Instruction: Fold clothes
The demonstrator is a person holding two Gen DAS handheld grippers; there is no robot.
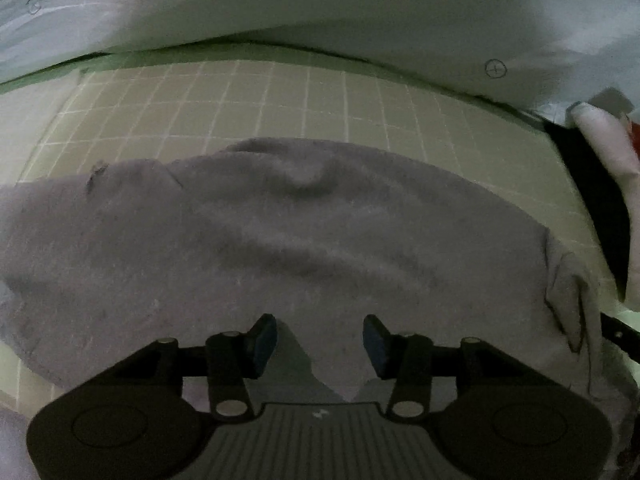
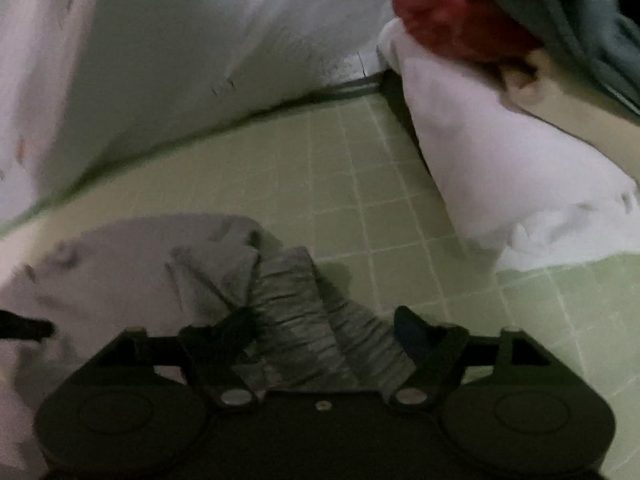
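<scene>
A grey garment [image 1: 280, 240] lies spread on a green grid mat [image 1: 280, 100]. My left gripper [image 1: 320, 340] is open just above its near part, with nothing between the fingers. In the right wrist view the garment [image 2: 120, 280] lies at the left, and its bunched ribbed edge [image 2: 304, 320] runs between the fingers of my right gripper [image 2: 328, 332]. The right gripper's jaws stand wide apart around that bunched cloth, not closed on it. The right wrist view is blurred.
A pale printed sheet [image 1: 320, 8] rises behind the mat. A pile of white [image 2: 500, 160], red [image 2: 448, 20] and dark green [image 2: 592, 20] clothes lies at the right. A black strip [image 1: 592, 200] borders the mat's right edge.
</scene>
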